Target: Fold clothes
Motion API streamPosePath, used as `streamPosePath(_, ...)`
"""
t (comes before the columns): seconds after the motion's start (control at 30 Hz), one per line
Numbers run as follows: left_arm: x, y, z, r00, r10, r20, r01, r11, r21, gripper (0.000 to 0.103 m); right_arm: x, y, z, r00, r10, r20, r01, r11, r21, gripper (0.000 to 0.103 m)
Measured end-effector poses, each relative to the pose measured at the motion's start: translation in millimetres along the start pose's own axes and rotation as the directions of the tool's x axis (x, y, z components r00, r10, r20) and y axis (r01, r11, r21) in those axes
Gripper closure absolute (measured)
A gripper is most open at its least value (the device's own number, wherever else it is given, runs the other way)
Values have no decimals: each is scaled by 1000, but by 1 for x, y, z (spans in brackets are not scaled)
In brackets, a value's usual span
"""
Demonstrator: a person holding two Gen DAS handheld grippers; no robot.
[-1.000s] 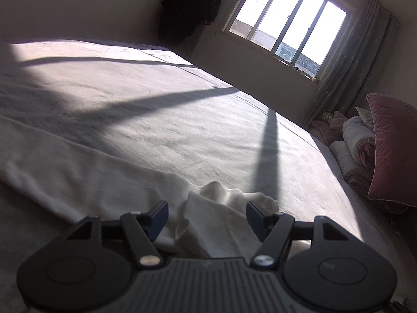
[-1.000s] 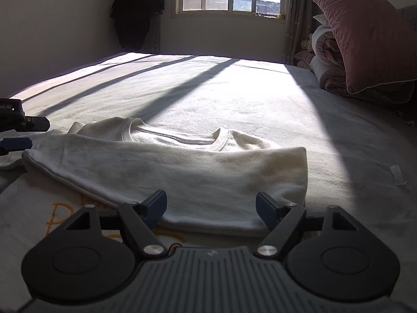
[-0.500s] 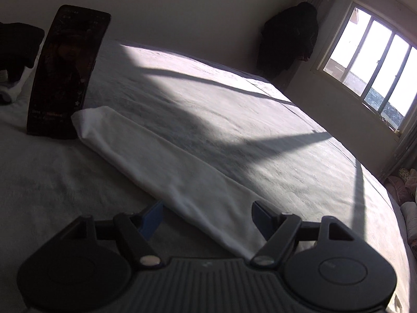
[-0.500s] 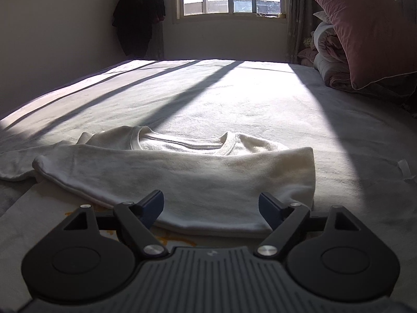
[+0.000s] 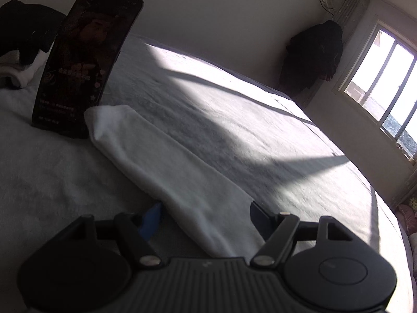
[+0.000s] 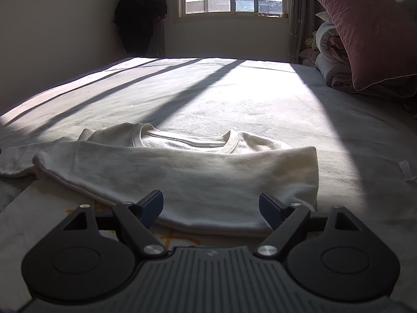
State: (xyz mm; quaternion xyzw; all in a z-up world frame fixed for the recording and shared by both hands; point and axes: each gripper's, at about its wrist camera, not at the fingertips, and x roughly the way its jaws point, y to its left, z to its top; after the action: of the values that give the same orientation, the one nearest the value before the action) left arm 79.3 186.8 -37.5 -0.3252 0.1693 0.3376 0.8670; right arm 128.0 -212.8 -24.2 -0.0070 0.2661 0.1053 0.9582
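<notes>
A cream long-sleeved sweatshirt (image 6: 198, 174) lies flat on the bed (image 6: 234, 99), neck toward the window, with one sleeve folded across its chest. Its other sleeve (image 5: 166, 167) stretches out to the left, lying straight toward a phone. My left gripper (image 5: 206, 216) is open, its jaws on either side of this sleeve near the shoulder end. My right gripper (image 6: 211, 206) is open and empty just in front of the folded sleeve's lower edge.
A dark phone (image 5: 83, 62) stands upright on the bed by the sleeve's cuff, with dark and white clothes (image 5: 23, 52) behind it. A pink pillow (image 6: 365, 34) and rolled quilts (image 6: 331, 52) lie at the right. A dark coat (image 6: 140, 13) hangs by the window.
My left gripper has swung left from the shoulder bunch to look along the outstretched sleeve, then moved closer over it. My right gripper has drawn back slightly and stays open.
</notes>
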Motion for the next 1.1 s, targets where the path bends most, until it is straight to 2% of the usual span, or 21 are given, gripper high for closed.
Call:
streamPosePath(0.03,0,2,0,1000,5,7,-5,1000,-5,38,0,0,0,1000,2,0,-2,1000,1,19)
streamPosePath(0.1,-1,7,1,1000,15,19,-15,1000,-15,57,-1,0,0,1000,6,1,-6,1000,3,19)
streamPosePath(0.13,-2,10,1,1000,16,23,-15,1000,-25,63,-1,1,0,1000,8,2,-8,1000,4,19)
streamPosePath(0.2,-3,16,3,1000,-2,18,2,999,-48,86,-2,0,1,1000,27,5,-27,999,20,19)
streamPosePath(0.27,-4,21,5,1000,-28,9,29,997,-72,94,-3,0,2,998,57,9,-58,997,45,19)
streamPosePath(0.47,-25,9,13,988,-139,74,142,989,-46,96,-3,0,4,996,88,15,-89,993,82,19)
streamPosePath(0.57,-37,-7,16,972,-209,110,211,977,-6,96,-3,-1,4,996,85,17,-86,992,87,19)
streamPosePath(0.7,-56,-35,19,939,-318,132,312,948,58,96,-3,-4,5,995,96,22,-98,989,112,19)
streamPosePath(0.9,-67,-71,7,898,-438,38,426,888,175,96,-5,-8,5,993,116,28,-119,983,139,19)
streamPosePath(1.1,-79,-108,-6,840,-538,-71,535,799,275,96,-4,-9,5,993,113,26,-116,983,145,19)
